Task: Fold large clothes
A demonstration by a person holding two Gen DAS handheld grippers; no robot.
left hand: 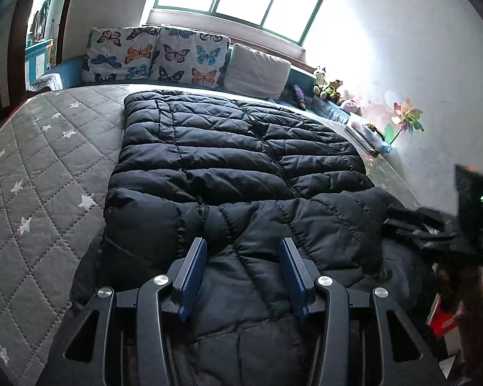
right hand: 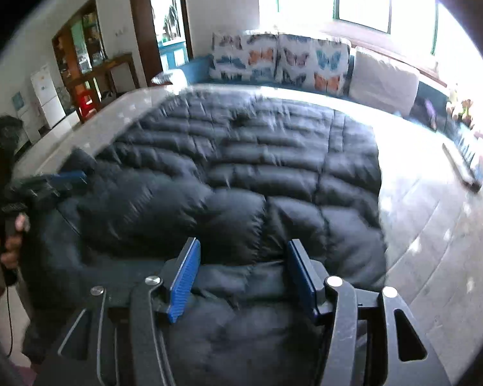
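One black puffer jacket (left hand: 228, 167) is spread on the quilted bed (left hand: 42, 167), two butterfly pillows (left hand: 154, 54) are counted behind, and both the left tongs (left hand: 243, 251) and right tongs (right hand: 241, 254) are held spread above it, no writing being readable

Both wrist views close over jacket (left hand: 228, 160)

Black puffer jacket (right hand: 241, 167): spread on bed (right hand: 434, 225), mid-frame. Right gripper (right hand: 241, 257): jaws parted, seen over jacket, bottom centre. Left gripper (right hand: 58, 181): seen blurred, left edge.
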